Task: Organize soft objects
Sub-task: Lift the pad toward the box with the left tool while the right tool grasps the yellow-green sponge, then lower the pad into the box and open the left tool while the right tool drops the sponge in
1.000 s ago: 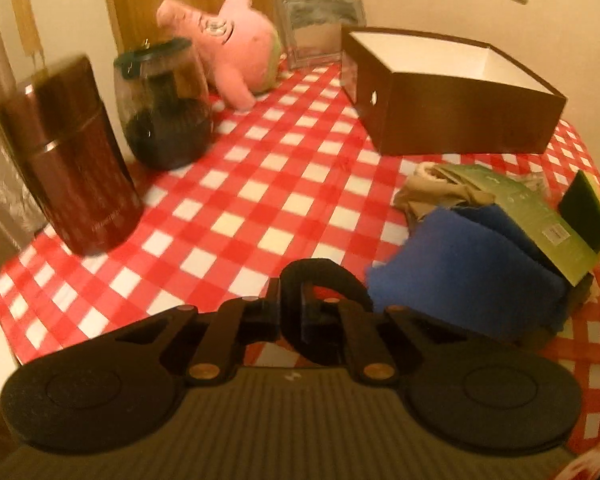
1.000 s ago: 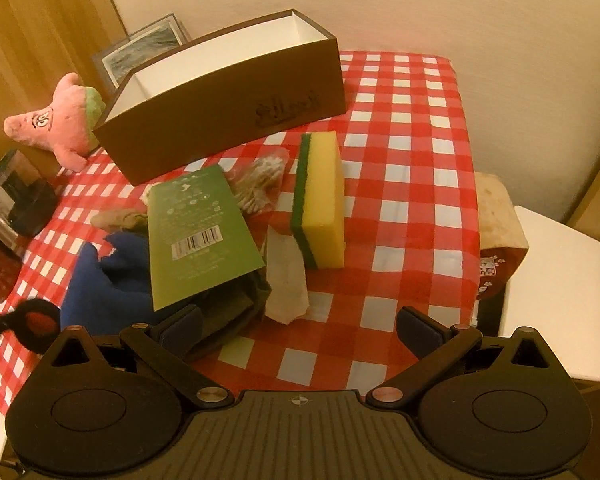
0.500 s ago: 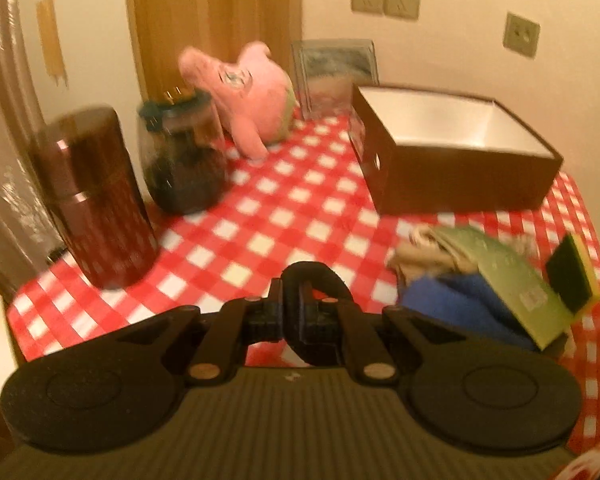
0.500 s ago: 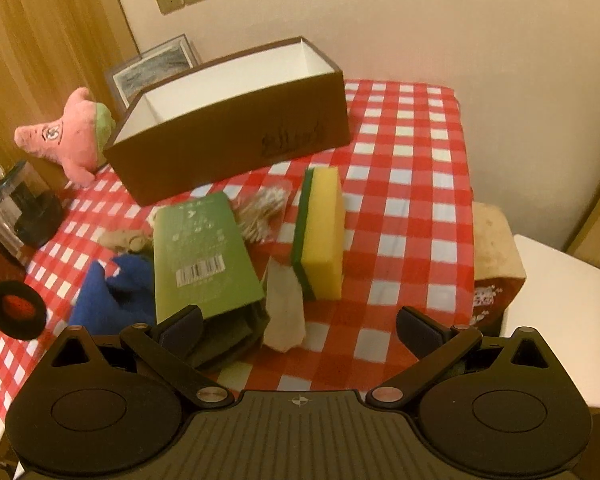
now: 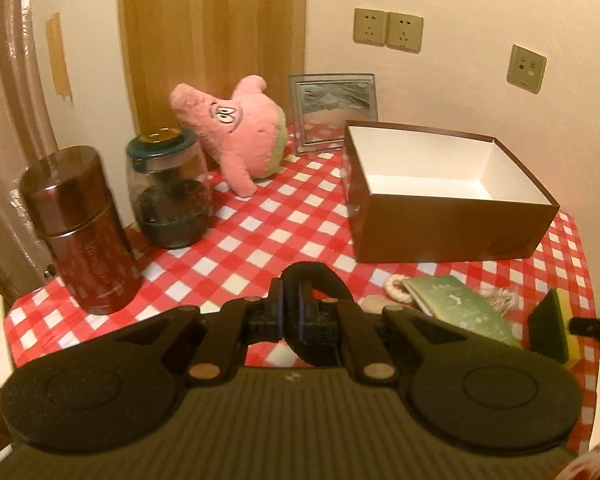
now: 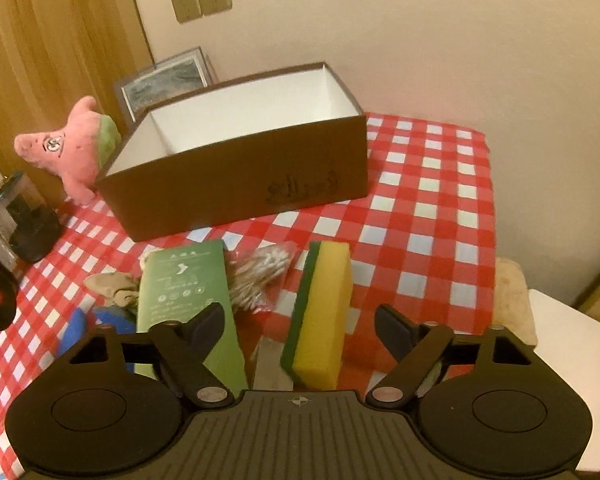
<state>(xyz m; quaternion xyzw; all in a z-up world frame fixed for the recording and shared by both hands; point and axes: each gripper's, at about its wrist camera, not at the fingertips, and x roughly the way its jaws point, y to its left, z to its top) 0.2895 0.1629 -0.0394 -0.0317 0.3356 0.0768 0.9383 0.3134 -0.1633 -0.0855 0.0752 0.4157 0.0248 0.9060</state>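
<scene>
**Sponge Sits Between the Right Fingers**

Red checked cloth point(image 5: 260, 236) fills the left view. The left gripper point(image 5: 294, 316) is pinched tight on a black loop point(image 5: 314, 280).

Right view: the right gripper point(image 6: 300, 326) is closing (nothing squeezed yet). The sponge point(image 6: 322, 312) lies just ahead between its fingers, long side pointing at the box point(image 6: 236, 184).

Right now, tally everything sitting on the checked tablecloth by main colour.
Pink: 1, plush toy
Brown: 2, open cardboard box, metal canister
Green: 1, flat packet
Yellow: 1, sponge block
Blue: 1, cloth
Total: 6
</scene>
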